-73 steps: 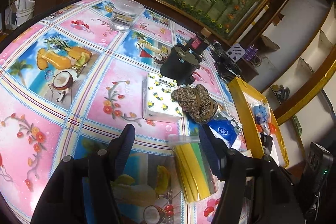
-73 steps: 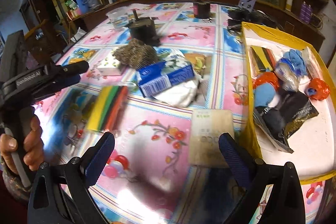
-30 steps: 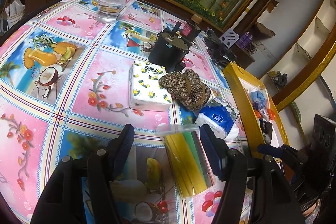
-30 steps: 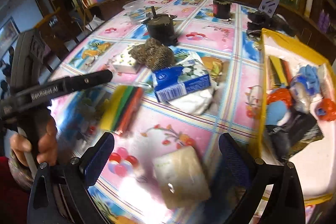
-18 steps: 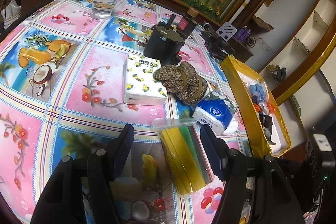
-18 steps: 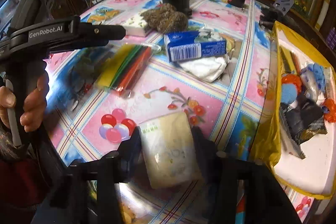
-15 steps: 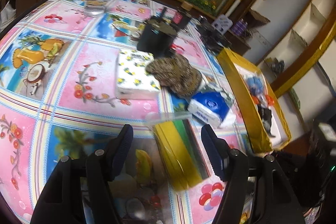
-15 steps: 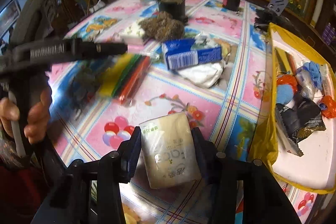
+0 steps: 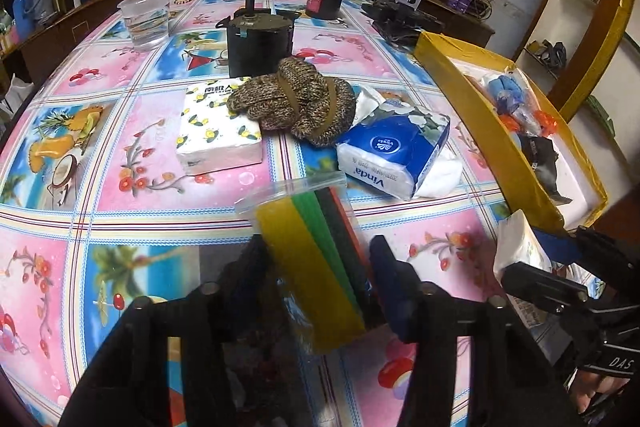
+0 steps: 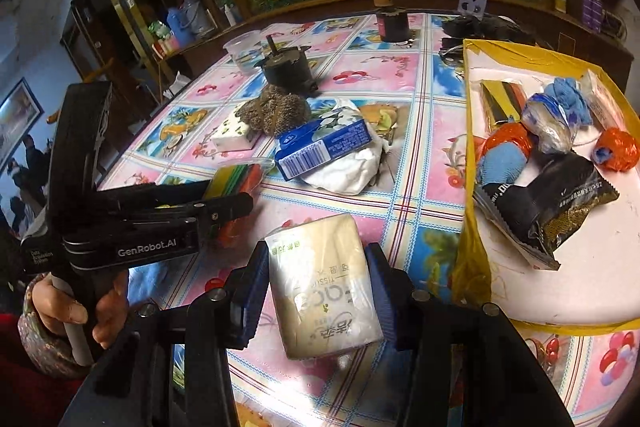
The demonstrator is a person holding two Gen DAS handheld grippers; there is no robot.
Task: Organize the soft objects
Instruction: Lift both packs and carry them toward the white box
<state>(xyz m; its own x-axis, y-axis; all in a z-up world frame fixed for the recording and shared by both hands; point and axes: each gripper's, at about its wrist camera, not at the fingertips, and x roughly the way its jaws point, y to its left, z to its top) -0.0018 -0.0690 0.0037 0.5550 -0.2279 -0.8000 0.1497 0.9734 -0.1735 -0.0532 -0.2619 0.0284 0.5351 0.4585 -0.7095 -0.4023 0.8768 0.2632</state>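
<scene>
The left gripper [image 9: 318, 267] has its 2 fingers [image 9: 386, 267] closed against a clear bag of coloured strips [image 9: 312, 259] on the tabletop [image 9: 140, 131]. Beyond lie a blue tissue pack [image 9: 394, 151], a knitted bundle [image 9: 296, 99] and a white napkin pack [image 9: 216, 131]. At right, the right gripper [image 9: 560, 267] holds a white packet [image 9: 518, 251] beside the yellow tray [image 9: 480, 123].

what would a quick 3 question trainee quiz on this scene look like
1. True or false: the right gripper is shut on the cream plastic-wrapped tissue pack.
2. What sits between the left gripper fingers?
A. blue Vinda tissue pack
B. clear bag of coloured foam sheets
C. brown knitted bundle
3. Fill in: the brown knitted bundle rests partly on the white ____-printed napkin pack.

Key: 1 true; 2 B; 3 lemon
</scene>
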